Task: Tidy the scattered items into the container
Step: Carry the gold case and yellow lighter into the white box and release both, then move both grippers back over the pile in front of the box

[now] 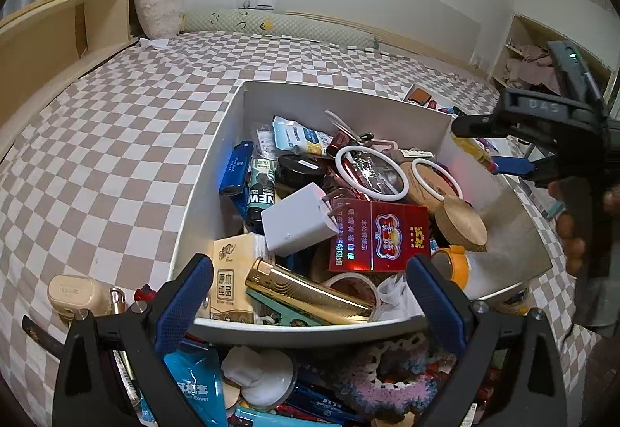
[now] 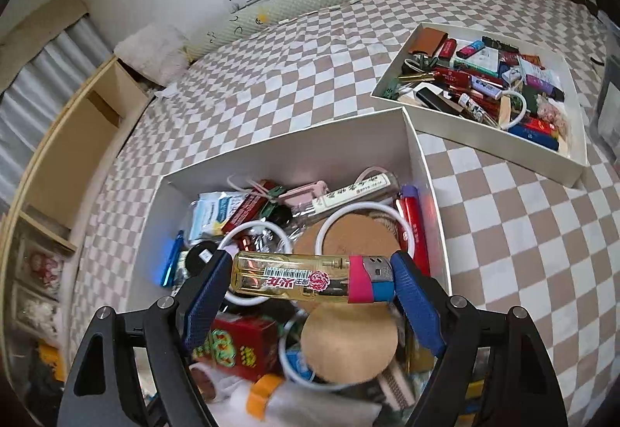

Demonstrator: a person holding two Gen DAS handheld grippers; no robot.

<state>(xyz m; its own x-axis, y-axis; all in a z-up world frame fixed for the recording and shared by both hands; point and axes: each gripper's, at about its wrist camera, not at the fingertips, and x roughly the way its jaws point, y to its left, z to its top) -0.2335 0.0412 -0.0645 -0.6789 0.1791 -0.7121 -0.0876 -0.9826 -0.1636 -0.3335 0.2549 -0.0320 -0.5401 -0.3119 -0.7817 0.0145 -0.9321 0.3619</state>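
The right gripper [image 2: 312,278] pinches a yellow lighter [image 2: 310,278] end to end, 1 finger on its clear base, the other on its metal cap, so it lies crosswise between them. It hangs over the box [image 2: 294,152], above a cork disc [image 2: 348,341] and a white ring [image 2: 364,212]; held this way it can simply be let fall flat onto the heap, and I judge the drop to be the step in hand. The box is already crowded, so the lighter may roll off the disc, yet the walls should keep it in.

The left gripper [image 1: 310,293] is spread wide and holds nothing. It sits at the box's near rim, fingers framing a gold lighter [image 1: 310,291] inside. Below it, outside the box, loose things lie on the checked bedspread [image 1: 116,124]: a blue packet [image 1: 193,380] and a crochet piece [image 1: 391,376], probably its next picks.

A second tray [image 2: 500,148] of small items stands apart, beyond the box's far corner.
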